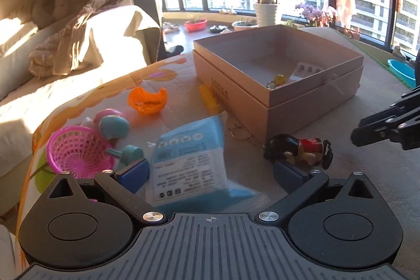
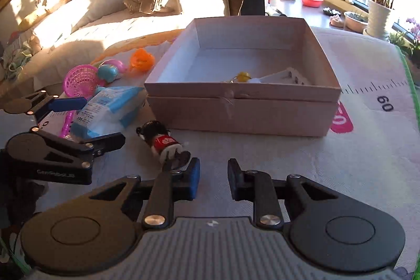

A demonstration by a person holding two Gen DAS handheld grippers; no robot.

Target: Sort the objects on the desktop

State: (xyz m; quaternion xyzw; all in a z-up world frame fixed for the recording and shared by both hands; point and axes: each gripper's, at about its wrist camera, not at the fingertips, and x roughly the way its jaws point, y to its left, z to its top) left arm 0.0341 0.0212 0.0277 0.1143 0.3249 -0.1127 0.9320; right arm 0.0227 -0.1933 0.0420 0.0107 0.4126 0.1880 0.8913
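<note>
Two grippers over a padded mat (image 2: 302,156) covering the bench. Left gripper (image 1: 210,172): jaws wide, nothing between the pads; a blue-and-white plastic packet (image 1: 199,159) lies on the mat just ahead of the gap. Right gripper (image 2: 213,181): jaws narrow with a clear gap, nothing held; its left pad sits just beside the feet of a small doll (image 2: 164,143), whether touching cannot be told.

Doll lies on its side in front of the open cardboard box (image 2: 236,117): black hair, red top with a white emblem. The left wrist view shows it (image 1: 299,151) to the right of the packet, near the box corner.

Box contents in both views: a yellow keyring charm (image 2: 242,76) and a white card (image 2: 283,76) carrying small dark items.

Writing: the mat carries a printed ruler scale with "60" (image 2: 384,104) and a pink patch (image 2: 341,121) with white digits, partly hidden by the box; seen in the right wrist view only. The packet's printed label is too blurred to read. The box side has small print, illegible.

Left wrist view only: a yellow stick-like toy (image 1: 210,97) against the box and a wire ring (image 1: 242,134) on the mat.

Both views: pink basket (image 1: 78,151), orange toy (image 1: 147,102), teal-and-pink toy (image 1: 113,125), left of the box.
</note>
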